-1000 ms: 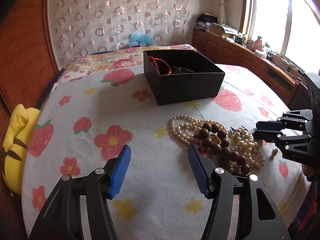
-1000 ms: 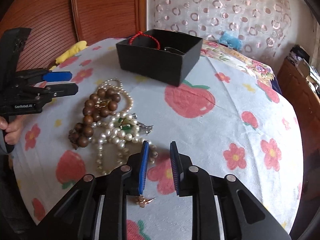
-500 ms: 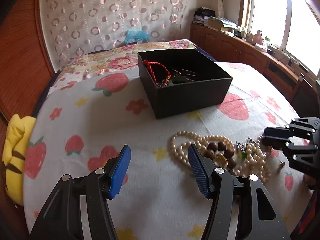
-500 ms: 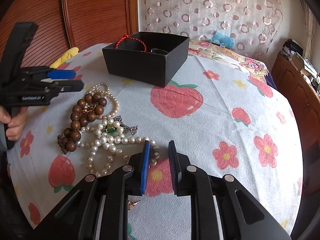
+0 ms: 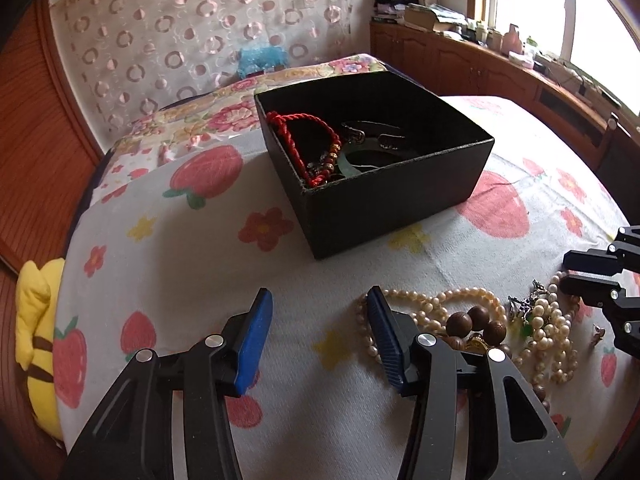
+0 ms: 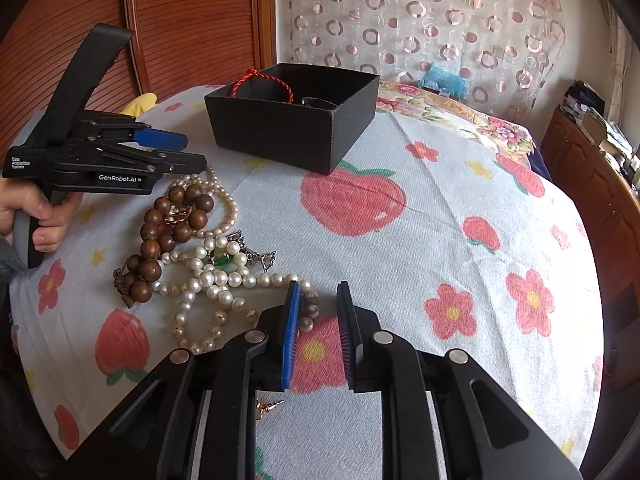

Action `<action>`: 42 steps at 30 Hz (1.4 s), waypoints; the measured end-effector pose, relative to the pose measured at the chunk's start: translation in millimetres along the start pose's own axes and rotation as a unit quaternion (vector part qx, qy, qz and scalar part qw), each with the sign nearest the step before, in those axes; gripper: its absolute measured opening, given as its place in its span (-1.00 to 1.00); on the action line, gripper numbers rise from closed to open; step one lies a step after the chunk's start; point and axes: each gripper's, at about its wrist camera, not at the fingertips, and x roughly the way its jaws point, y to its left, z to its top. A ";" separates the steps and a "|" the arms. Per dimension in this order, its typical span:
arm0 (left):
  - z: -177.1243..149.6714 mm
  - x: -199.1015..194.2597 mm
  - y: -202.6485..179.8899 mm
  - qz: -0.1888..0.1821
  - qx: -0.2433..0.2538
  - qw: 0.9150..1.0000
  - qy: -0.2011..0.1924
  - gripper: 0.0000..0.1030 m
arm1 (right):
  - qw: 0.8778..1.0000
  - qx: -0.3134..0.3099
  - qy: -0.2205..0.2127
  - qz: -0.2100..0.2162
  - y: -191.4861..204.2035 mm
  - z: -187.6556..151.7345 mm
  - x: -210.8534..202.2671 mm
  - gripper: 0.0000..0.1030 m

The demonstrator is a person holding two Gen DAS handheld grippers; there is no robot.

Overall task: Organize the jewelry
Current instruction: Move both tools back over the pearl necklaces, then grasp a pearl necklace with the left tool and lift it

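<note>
A black open box (image 5: 396, 196) stands on the flowered cloth and holds a red cord bracelet (image 5: 304, 136) and metal pieces; it also shows in the right wrist view (image 6: 288, 128). A tangle of pearl necklaces (image 6: 216, 276) and a brown wooden bead bracelet (image 6: 160, 232) lies in front of it, also seen in the left wrist view (image 5: 472, 312). A small gold earring (image 6: 266, 406) lies under my right gripper. My left gripper (image 5: 318, 336) is open and empty, left of the pile. My right gripper (image 6: 318, 332) is open a narrow gap, empty, at the pearls' near edge.
A yellow plush toy (image 5: 34, 320) lies at the table's left edge. A wooden cabinet (image 5: 480, 64) with clutter runs under the window at the right. A patterned curtain (image 5: 200, 28) hangs behind. A folded floral cloth (image 5: 224, 112) lies behind the box.
My left gripper has risen and pulled back, so the box looks nearer and the pile lower right. My right gripper has drawn back slightly from the pearls. Both jaws keep their widths.
</note>
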 end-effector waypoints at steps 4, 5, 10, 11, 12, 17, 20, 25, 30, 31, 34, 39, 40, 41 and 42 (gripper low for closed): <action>-0.3 -1.6 -5.8 -0.018 0.010 1.000 -0.003 -0.49 | 1.000 0.000 0.000 0.000 0.0 -0.1 0.0 -0.60; -0.7 -2.1 -6.9 -0.020 0.011 1.000 -0.003 -0.53 | 1.000 0.000 0.000 0.000 0.0 -0.1 0.1 -0.60; -0.4 -2.0 -6.2 -0.014 0.008 1.000 -0.003 -0.53 | 1.000 0.000 0.000 0.000 -0.1 -0.2 0.0 -0.60; -0.7 -2.1 -4.8 -0.013 0.005 1.000 -0.003 -0.54 | 1.000 0.000 0.000 0.000 0.0 -0.3 0.1 -0.60; -0.5 -2.1 -4.1 -0.017 0.002 1.000 -0.002 -0.70 | 1.000 0.000 0.000 0.000 0.0 -0.4 0.1 -0.60; -3.7 -5.5 -7.5 -0.030 0.011 0.999 -0.002 -0.93 | 1.000 0.000 0.000 0.000 -0.1 -0.4 0.1 -0.60; -5.6 -12.4 -7.8 -0.032 0.007 0.999 -0.008 -0.93 | 1.000 0.001 0.000 0.001 0.0 -0.5 0.2 -0.60; -3.2 -48.0 -11.3 -0.043 -0.007 0.998 -0.048 -0.93 | 1.000 0.001 0.000 0.000 -0.4 -0.4 -0.4 -0.60; 2.8 -82.0 -19.4 -0.050 -0.006 0.995 -0.088 -0.93 | 1.000 0.001 0.000 0.001 -0.5 -0.6 -0.4 -0.60; 4.5 -86.8 -20.0 -0.051 -0.007 0.994 -0.094 -0.93 | 1.000 0.000 0.000 0.000 -0.4 -0.6 -0.4 -0.60; 11.5 -108.1 -24.5 -0.054 -0.007 0.991 -0.120 -0.93 | 1.000 0.001 0.000 0.001 -0.6 -0.7 -0.4 -0.60; 18.4 -137.3 -26.5 -0.054 -0.007 0.986 -0.157 -0.93 | 1.000 0.000 0.000 0.001 -0.6 -0.7 -0.4 -0.60; 19.0 -142.0 -26.5 -0.053 -0.008 0.985 -0.162 -0.93 | 1.000 0.000 0.000 0.000 -0.5 -0.8 -0.4 -0.60; 20.1 -149.6 -25.9 -0.052 -0.008 0.984 -0.172 -0.93 | 1.000 0.000 0.000 0.000 -0.4 -0.9 -0.5 -0.60; 20.9 -153.4 -25.4 -0.051 -0.009 0.983 -0.176 -0.93 | 1.000 0.001 0.000 0.001 -0.7 -0.9 -0.4 -0.60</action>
